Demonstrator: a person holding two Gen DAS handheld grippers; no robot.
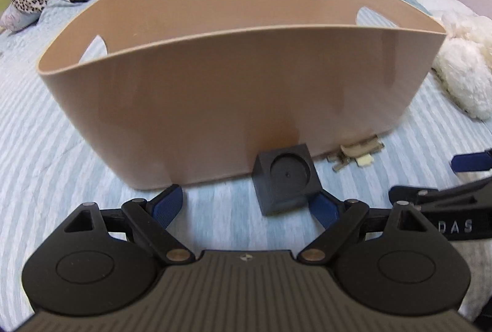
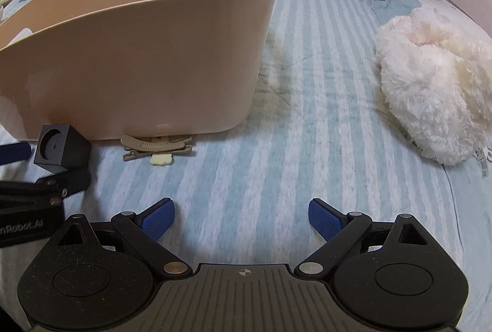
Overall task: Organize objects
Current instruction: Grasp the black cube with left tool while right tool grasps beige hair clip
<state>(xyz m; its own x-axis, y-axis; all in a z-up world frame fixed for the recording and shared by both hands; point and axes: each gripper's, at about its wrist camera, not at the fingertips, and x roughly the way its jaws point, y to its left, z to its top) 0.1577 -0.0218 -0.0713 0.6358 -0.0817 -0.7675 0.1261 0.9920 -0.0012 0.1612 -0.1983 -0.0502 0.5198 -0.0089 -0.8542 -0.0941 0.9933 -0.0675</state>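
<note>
Cube [image 1: 284, 178]: dark, on striped bedspread [image 2: 276, 147], just ahead of left gripper, touching its right pad.
Left gripper [image 1: 246, 204]: spread wide, empty.
Right gripper [image 2: 241, 216]: spread wide, empty.
Hair clips [image 2: 156, 146]: ahead-left of right gripper, against bin.
Bin [image 1: 233, 104]: tan, beyond cube.
Plush [image 2: 436, 92]: white, far right.

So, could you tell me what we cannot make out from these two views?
- Floor of the tan bin: hidden by its near wall in both views.
- Hair clips: count unclear; they overlap, and are tiny in the left view.
- Plush toy: cut off by the edge in both views.
- Black cube: far side hidden.
</note>
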